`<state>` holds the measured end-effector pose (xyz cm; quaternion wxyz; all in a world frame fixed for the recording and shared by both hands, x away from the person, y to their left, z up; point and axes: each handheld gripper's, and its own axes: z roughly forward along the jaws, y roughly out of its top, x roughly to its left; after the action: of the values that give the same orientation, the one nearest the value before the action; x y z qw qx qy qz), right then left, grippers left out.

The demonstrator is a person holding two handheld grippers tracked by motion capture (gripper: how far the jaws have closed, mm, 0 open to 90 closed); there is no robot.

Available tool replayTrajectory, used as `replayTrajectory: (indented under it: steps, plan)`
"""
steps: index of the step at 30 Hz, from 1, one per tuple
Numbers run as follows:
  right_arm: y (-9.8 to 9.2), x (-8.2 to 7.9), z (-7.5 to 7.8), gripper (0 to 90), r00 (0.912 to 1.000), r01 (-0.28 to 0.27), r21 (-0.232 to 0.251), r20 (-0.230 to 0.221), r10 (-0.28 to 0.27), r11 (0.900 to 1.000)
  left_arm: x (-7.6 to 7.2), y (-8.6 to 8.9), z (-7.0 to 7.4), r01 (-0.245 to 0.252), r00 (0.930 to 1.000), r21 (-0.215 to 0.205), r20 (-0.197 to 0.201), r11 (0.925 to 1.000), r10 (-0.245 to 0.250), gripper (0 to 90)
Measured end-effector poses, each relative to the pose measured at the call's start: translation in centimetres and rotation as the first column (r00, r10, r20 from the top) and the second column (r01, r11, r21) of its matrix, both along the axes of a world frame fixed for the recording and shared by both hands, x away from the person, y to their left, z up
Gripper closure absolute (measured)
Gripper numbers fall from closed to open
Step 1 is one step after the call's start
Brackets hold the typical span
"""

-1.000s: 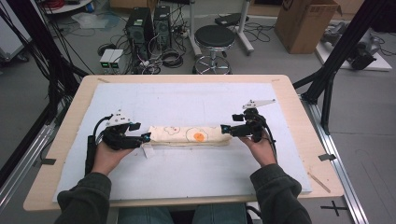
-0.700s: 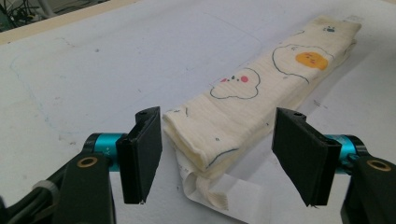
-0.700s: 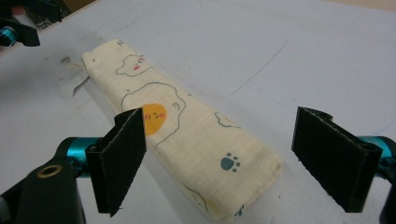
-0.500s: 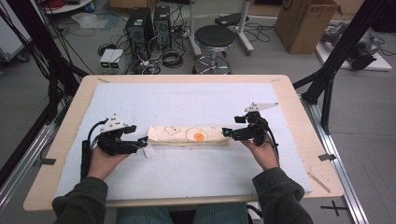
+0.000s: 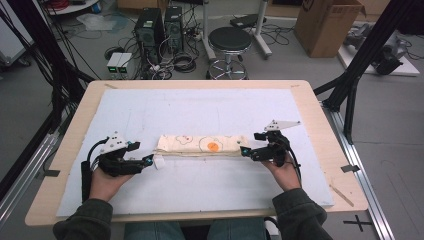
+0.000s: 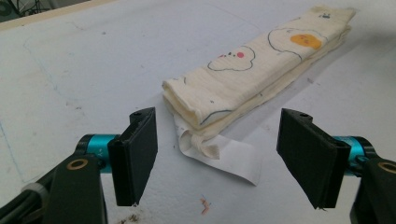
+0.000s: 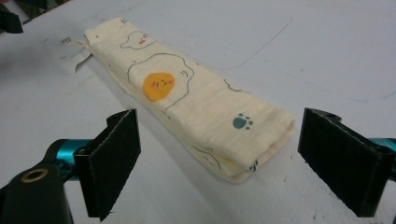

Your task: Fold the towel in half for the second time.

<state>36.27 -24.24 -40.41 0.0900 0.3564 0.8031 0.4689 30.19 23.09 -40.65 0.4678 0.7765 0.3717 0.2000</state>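
Centrally, toward the near side of the white table cover (image 5: 200, 107), a folded cream cloth (image 5: 200, 145) with cartoon prints is laid out in a long left-to-right strip. A white label (image 6: 229, 158) is seen trailing from its left end. Left gripper (image 5: 148, 161) is held just off that end, jaws wide, nothing gripped, having just been opening. Right gripper (image 5: 245, 151) is held just off the right end, jaws likewise spread and empty.
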Motion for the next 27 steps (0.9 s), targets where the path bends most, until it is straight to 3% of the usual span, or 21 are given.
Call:
replayTrajectory:
  steps: [4, 13, 21, 27]
  plan:
    - [-0.4, -0.3, -0.5, 12.3, 1.0, 0.008, -0.002, -0.002, -0.008, 1.0, -0.3, 0.0, 0.0, -0.002, 1.0, -0.008, 0.005, 1.0, 0.002, 28.8]
    - [-1.0, -1.7, -0.8, 12.1, 0.9998, 0.011, -0.003, 0.019, -0.011, 1.0, -1.5, 0.2, -0.3, 0.012, 0.9999, 0.016, 0.004, 0.9998, -0.012, 27.3]
    - [-1.6, -2.8, -1.1, 12.1, 0.9996, 0.018, -0.013, 0.022, -0.018, 1.0, -2.6, 0.6, -0.6, -0.005, 1.0, 0.027, 0.001, 0.9996, 0.005, 26.1]
    - [-1.9, -3.9, -1.2, 12.0, 0.9991, 0.015, -0.028, 0.039, -0.014, 0.999, -3.6, 1.0, -0.4, -0.022, 0.9996, 0.024, 0.02, 0.9995, 0.021, 25.7]
